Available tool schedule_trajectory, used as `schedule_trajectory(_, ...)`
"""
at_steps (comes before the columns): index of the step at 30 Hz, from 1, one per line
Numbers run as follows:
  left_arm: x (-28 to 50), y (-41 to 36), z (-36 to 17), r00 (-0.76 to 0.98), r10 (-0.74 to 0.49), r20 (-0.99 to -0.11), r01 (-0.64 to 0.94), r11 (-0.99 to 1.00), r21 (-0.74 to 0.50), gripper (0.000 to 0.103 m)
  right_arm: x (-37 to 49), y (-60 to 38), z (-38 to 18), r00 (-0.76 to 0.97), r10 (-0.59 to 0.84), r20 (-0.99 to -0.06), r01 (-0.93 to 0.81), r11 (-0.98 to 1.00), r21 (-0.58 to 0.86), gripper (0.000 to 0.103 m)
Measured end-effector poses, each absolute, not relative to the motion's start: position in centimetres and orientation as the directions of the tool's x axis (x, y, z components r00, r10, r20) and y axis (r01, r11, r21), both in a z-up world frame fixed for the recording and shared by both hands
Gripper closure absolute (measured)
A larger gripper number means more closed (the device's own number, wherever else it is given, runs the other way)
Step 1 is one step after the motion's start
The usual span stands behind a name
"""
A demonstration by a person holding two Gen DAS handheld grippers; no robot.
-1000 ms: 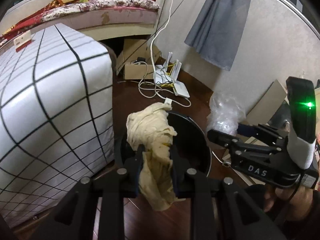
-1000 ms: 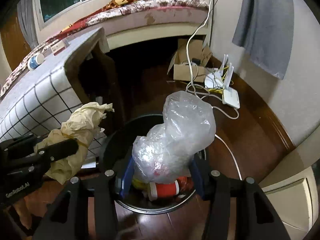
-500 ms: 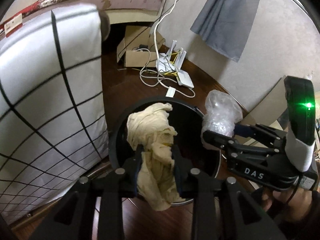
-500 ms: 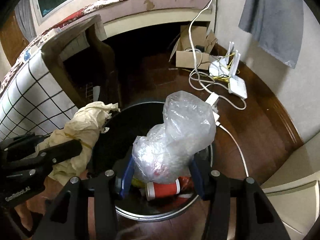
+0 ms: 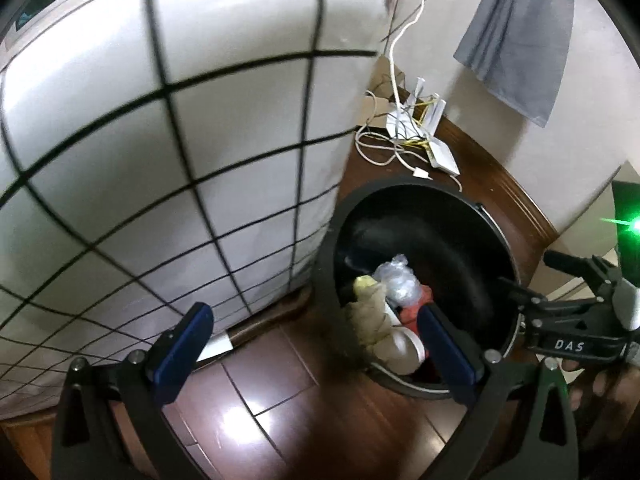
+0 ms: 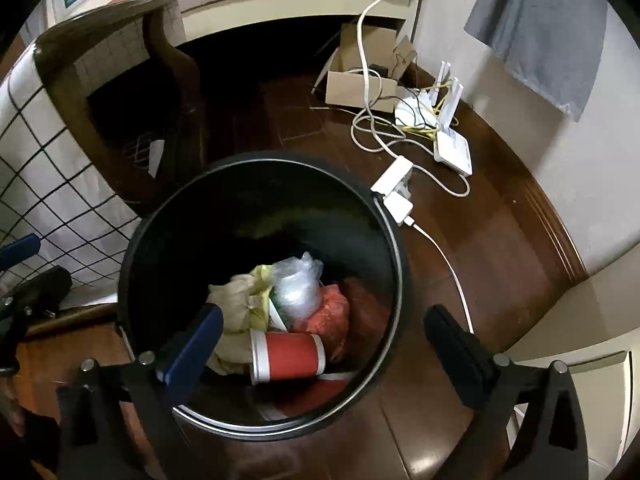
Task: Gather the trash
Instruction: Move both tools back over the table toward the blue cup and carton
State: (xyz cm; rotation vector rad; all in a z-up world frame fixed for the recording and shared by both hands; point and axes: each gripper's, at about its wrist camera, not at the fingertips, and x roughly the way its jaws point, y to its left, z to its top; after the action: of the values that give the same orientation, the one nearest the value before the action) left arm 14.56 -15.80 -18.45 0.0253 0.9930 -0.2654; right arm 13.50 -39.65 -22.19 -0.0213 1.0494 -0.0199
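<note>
Left gripper (image 5: pixel 316 340) jaws opening wide, gripping nothing, right gripper (image 6: pixel 320 342) jaws opening wide, empty, both hanging over black bin (image 6: pixel 160 220), tan paper wad (image 6: pixel 234 300) and clear plastic bag (image 6: pixel 296 286) lying inside bin, red cup (image 6: pixel 288 356) showing whole only in right view, checked cloth (image 5: pixel 160 140) filling left view.

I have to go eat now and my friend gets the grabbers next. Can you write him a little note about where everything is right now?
Left gripper: jaws opening, nothing between them, beside the bin's rim.
Right gripper: jaws opening, nothing between them, above the bin.
Round black trash bin stands on the dark wooden floor next to the white checked mattress.
In the bin: crumpled beige paper wad, clear plastic bag bundle, red-and-white paper cup.
Done: paper wad and plastic bag lie in the bin.
Left: no loose trash shows near the bin; look around for more.
</note>
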Motion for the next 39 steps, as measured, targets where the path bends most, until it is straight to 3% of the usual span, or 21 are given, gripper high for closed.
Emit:
schedule_trajectory(12,14.1,-14.2,-16.8,0.551,-0.204,-0.809,0.202,0.973,-0.107,0.001,12.8,-37.0,-19.3,0.549,-0.006,-0.836,-0.037,0.999,-0.032,0.001)
schedule_trajectory(39,12.9,-5.3,-6.1,0.748,-0.150,-0.646,0.089,0.988,-0.127,0.001,12.9,-27.8,-5.8,0.736,0.072,-0.673,-0.161,0.984,-0.071,0.001)
